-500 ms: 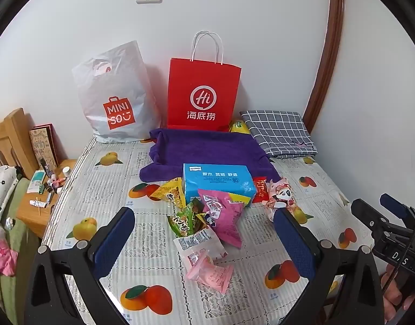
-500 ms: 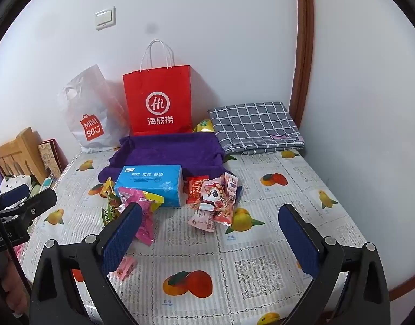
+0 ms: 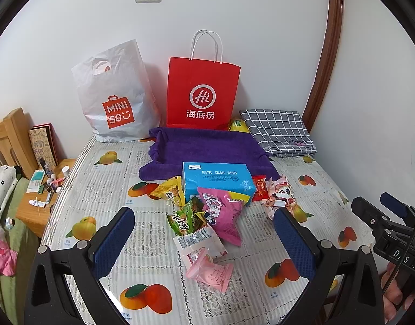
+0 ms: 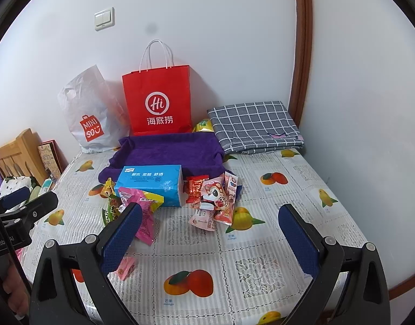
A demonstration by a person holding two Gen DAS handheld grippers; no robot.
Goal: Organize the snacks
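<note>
A table with a fruit-print cover (image 3: 104,187) fills the scene. At its far edge, against the wall, a red Haidilao paper bag (image 3: 203,93) stands upright, with a white Miniso plastic bag (image 3: 115,103) to its left and a folded grey checked cloth (image 3: 277,130) to its right. In front of the red bag lies a purple towel (image 3: 207,149), and at its near edge sits a blue tissue pack (image 3: 216,180). The snacks lie around this pack: a big pink packet (image 3: 223,216) and green packets (image 3: 185,218) lean near it, a small pink packet (image 3: 210,270) lies nearest, and a red packet (image 4: 196,189) and cartoon packets (image 4: 215,196) lie to the right. The left gripper (image 3: 204,246) is wide open and holds nothing, above the near snacks. The right gripper (image 4: 210,239) is also wide open and empty, above the bare cover.
</note>
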